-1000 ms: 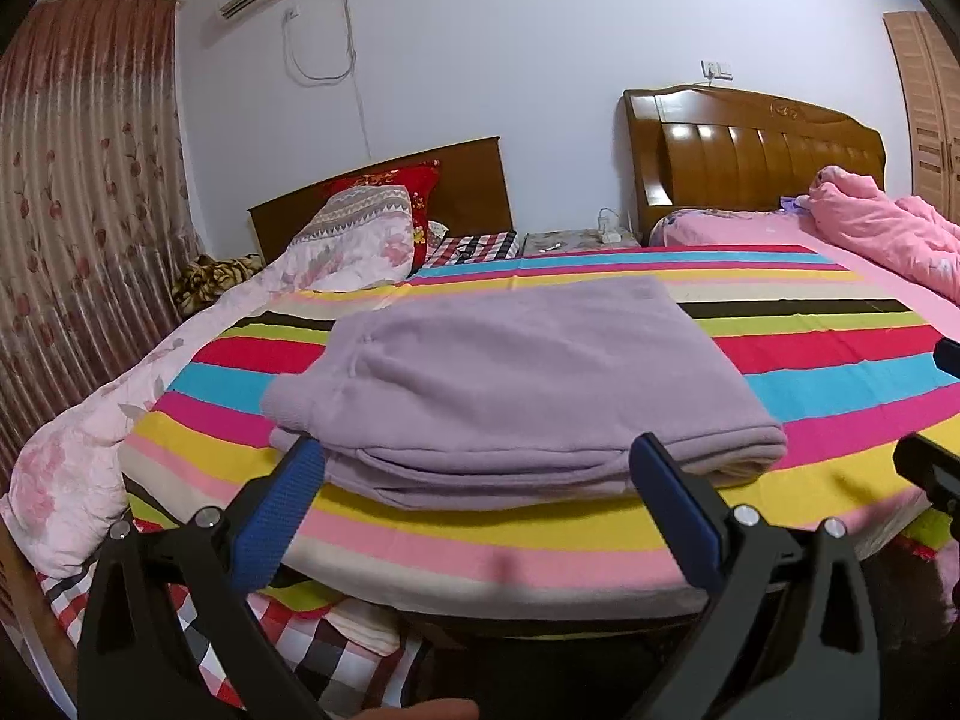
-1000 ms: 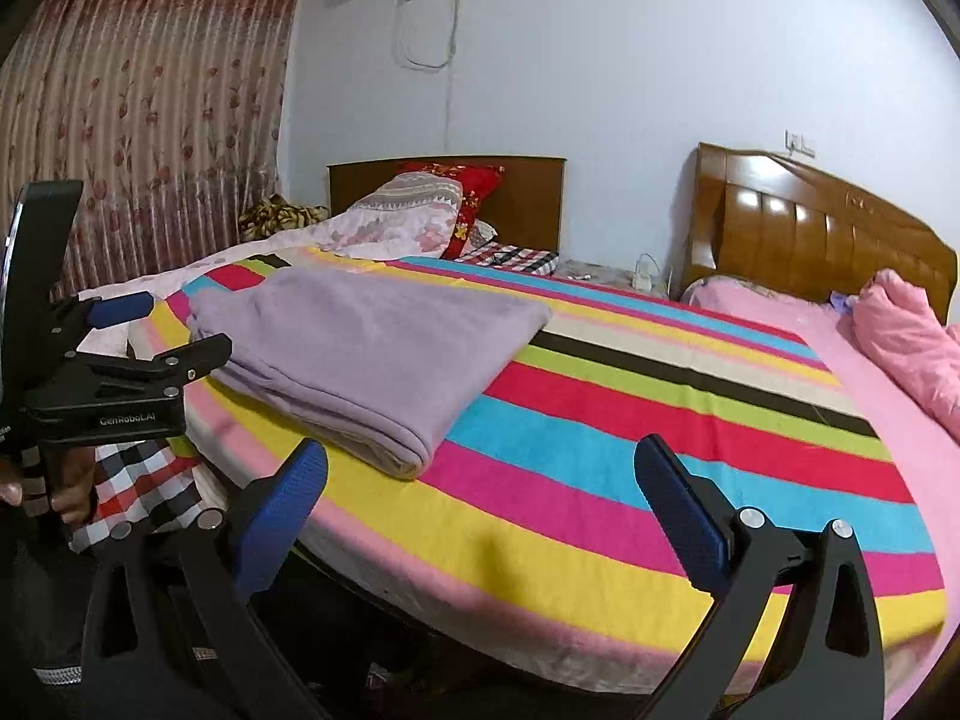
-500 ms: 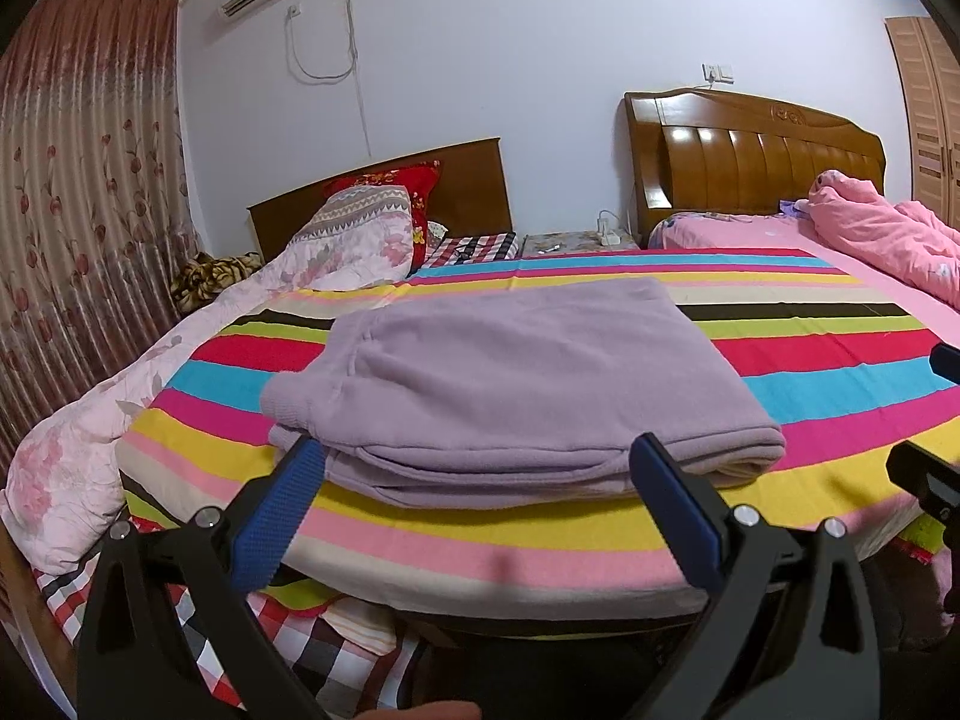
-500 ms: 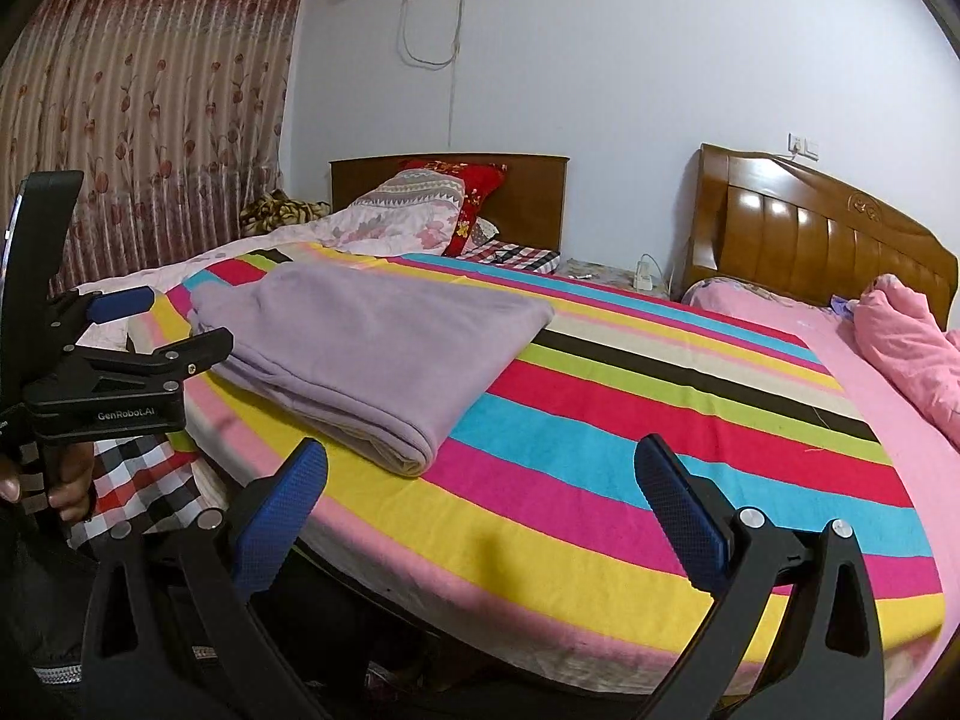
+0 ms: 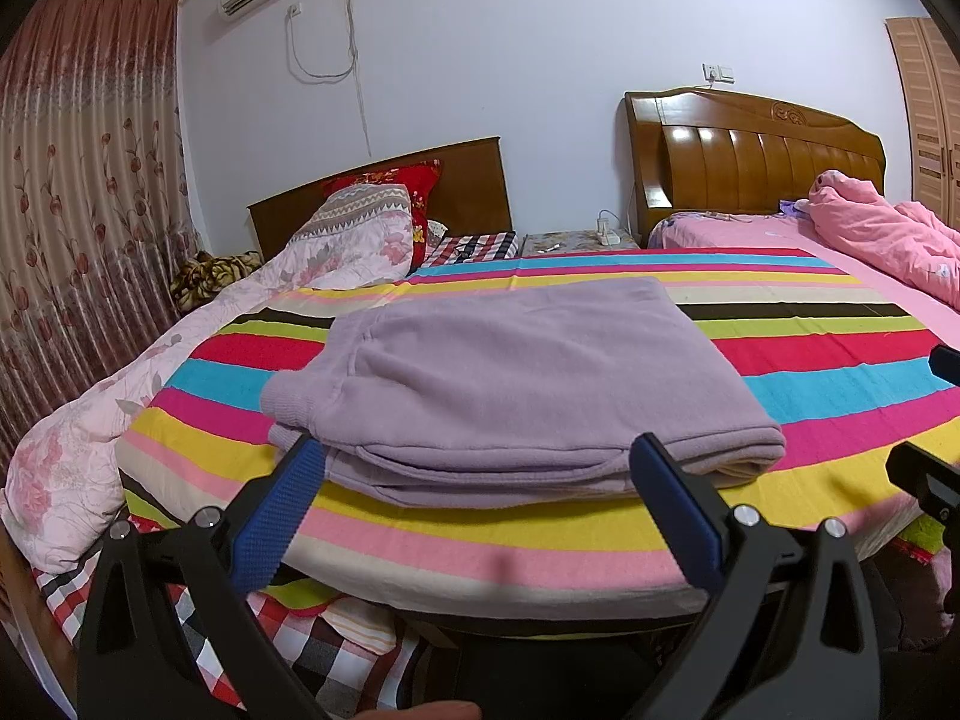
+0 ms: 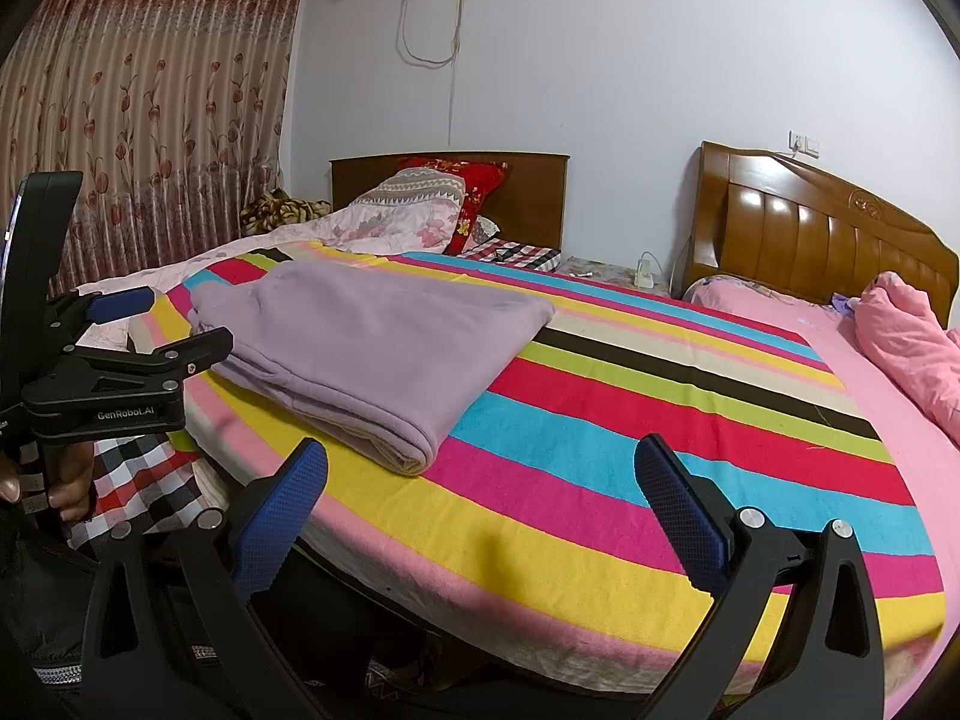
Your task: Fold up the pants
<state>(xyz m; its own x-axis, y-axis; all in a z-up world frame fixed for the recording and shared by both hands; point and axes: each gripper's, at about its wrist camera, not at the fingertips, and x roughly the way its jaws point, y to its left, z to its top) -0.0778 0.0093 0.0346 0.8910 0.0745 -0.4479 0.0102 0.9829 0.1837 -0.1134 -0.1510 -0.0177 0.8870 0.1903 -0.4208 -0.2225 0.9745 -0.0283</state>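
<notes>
Blue-padded left gripper (image 5: 474, 474) and right gripper (image 6: 480, 480) are both hanging w/ fingers wide apart, holding nothing. Beyond them the lilac pants (image 5: 510, 384) are lying folded on the striped blanket (image 5: 840, 360), close to its near edge. Any careless touch risks dragging the soft stack off or opening the layers.

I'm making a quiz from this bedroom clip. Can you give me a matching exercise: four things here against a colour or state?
Things:
1. pants
2. left gripper
3. quilt
4. pillow

Descriptions:
a. red
b. open, holding nothing
c. pink, bunched up by the carved headboard
d. lilac, folded on the striped blanket

Pairs: 1-d, 2-b, 3-c, 4-a
</notes>
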